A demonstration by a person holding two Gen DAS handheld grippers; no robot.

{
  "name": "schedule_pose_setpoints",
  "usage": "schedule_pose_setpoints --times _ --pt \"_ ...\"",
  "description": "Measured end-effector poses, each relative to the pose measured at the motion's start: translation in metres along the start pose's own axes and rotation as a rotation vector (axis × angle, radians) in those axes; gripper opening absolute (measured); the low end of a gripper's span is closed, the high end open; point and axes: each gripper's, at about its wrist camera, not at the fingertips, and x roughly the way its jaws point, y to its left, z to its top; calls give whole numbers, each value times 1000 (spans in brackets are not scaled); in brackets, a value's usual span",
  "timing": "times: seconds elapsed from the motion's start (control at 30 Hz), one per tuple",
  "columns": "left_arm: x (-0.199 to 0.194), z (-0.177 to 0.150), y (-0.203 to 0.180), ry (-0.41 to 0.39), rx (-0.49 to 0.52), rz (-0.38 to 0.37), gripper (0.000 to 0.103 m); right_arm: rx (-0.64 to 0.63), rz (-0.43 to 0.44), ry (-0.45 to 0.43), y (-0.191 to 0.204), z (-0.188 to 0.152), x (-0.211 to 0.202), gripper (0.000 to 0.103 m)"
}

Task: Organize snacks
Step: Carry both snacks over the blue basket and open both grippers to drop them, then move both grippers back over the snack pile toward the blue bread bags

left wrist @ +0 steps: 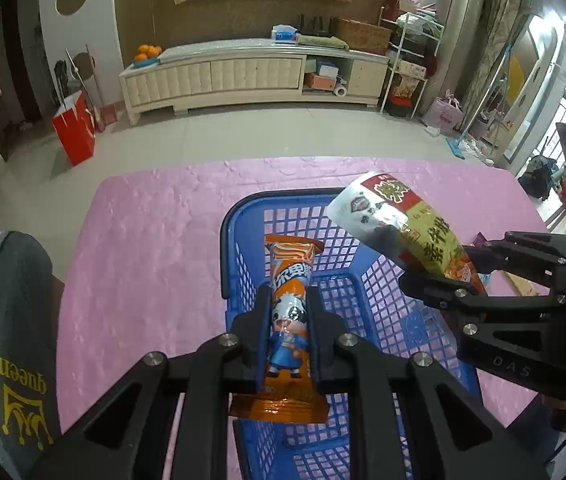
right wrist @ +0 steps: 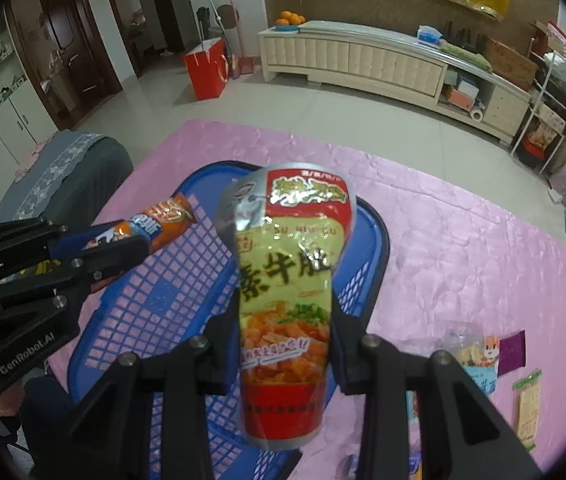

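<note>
A blue mesh basket (left wrist: 239, 216) (right wrist: 163, 300) stands on a pink tablecloth. My left gripper (left wrist: 289, 300) is shut on an orange snack stick with a cartoon cow (left wrist: 289, 280) and holds it above the basket; it shows at the left of the right wrist view (right wrist: 155, 224). My right gripper (right wrist: 287, 320) is shut on a yellow-green and red snack bag (right wrist: 287, 280), held upright over the basket's right side; the bag also shows in the left wrist view (left wrist: 403, 224), with the right gripper (left wrist: 463, 276) beside it.
Several loose snack packets (right wrist: 479, 356) lie on the pink tablecloth (right wrist: 463, 248) to the right of the basket. A grey cushioned seat (left wrist: 7, 320) stands at the table's left. A cream cabinet (left wrist: 251, 76) and a red bag (left wrist: 75, 128) stand on the floor beyond.
</note>
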Motion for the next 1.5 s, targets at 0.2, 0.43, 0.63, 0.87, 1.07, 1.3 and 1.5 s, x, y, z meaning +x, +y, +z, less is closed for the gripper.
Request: schedule_pose_setpoints --times 0.2,0.43,0.63,0.87,1.07,1.3,1.5 --pt "7 4 7 -22 -40 -14 48 -63 -46 -40 7 4 2 66" --pt "-1 -1 8 -30 -46 -2 55 -53 -27 -49 -1 -5 -19 83" --pt "-27 -6 -7 -52 -25 -3 55 7 -42 -73 -20 -16 -55 83" --pt "-62 -4 -53 -90 45 -17 63 62 -101 -113 -51 -41 -110 83" --pt "-75 -1 -110 -106 123 -47 70 124 -141 -124 -88 -65 -138 83" --pt "-63 1 -167 -65 161 -86 75 189 -181 -106 -133 -95 -150 83" --pt "-42 -3 -201 -3 130 -89 75 259 -192 -72 -172 -117 -145 83"
